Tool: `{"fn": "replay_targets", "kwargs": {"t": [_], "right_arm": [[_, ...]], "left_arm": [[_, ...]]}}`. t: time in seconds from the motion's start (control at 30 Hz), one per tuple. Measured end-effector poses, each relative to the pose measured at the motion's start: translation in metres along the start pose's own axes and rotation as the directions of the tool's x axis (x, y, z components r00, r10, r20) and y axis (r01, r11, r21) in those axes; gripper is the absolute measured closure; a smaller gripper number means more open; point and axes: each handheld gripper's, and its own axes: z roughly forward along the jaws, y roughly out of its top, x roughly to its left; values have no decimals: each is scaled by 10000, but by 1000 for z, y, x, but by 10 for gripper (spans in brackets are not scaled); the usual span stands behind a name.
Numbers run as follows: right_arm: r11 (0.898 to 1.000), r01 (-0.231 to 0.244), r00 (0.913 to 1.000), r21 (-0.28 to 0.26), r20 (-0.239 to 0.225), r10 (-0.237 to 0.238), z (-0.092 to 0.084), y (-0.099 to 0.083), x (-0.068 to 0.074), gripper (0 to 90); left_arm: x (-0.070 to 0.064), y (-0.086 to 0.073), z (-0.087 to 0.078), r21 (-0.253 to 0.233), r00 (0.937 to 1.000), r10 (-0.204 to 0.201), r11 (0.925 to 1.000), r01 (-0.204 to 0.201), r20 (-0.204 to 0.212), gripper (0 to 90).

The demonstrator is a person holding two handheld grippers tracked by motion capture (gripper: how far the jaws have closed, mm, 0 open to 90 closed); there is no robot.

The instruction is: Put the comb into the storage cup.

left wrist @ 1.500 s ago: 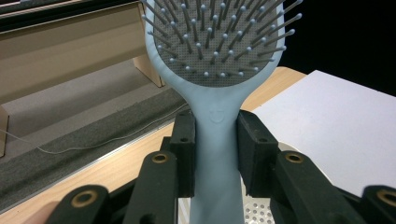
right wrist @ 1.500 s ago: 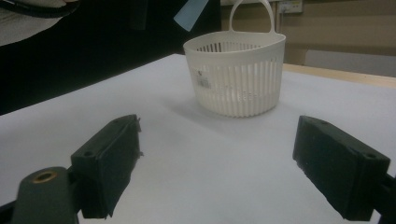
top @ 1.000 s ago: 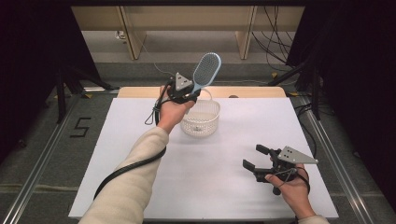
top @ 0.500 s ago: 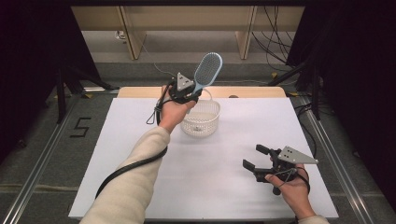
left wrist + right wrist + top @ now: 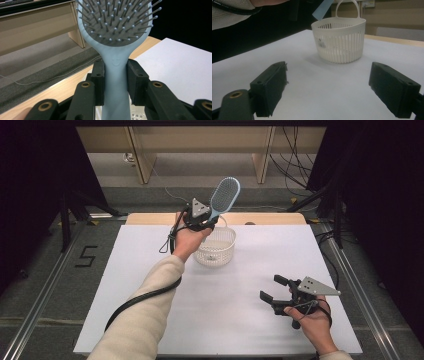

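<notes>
A light blue hairbrush (image 5: 223, 196) stands up and tilts to the right above the white slotted basket (image 5: 216, 247). My left gripper (image 5: 202, 221) is shut on its handle (image 5: 115, 82), with the bristled head (image 5: 117, 20) above the jaws. The handle's lower end (image 5: 322, 7) hangs just over the basket's rim (image 5: 338, 25). My right gripper (image 5: 272, 290) rests open low at the table's front right, nothing between its pads (image 5: 270, 87), and faces the basket.
The white table top (image 5: 150, 270) stretches all around the basket. A wooden strip (image 5: 270, 218) runs along its far edge, with grey floor and wooden furniture legs (image 5: 142, 157) beyond. A black cable (image 5: 145, 297) trails under the left sleeve.
The left gripper has lifted the hairbrush a little up and to the right over the basket. The right gripper has stayed still.
</notes>
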Motion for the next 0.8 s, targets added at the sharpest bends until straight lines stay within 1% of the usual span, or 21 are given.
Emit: {"fn": "replay_targets", "kwargs": {"t": [0.6, 0.67, 0.8], "right_arm": [[10000, -7, 10000, -16, 14, 7, 0, 0, 0, 157], [10000, 2, 10000, -22, 12, -2, 0, 0, 0, 157], [10000, 7, 10000, -27, 13, -7, -1, 0, 0, 157]], "left_arm": [[-3, 1, 3, -127, 9999, 65, 9999, -63, 152, 696], [-4, 0, 4, -128, 9997, 95, 9999, -92, 222, 696], [-5, -1, 5, -129, 9997, 62, 9999, -59, 231, 697]]}}
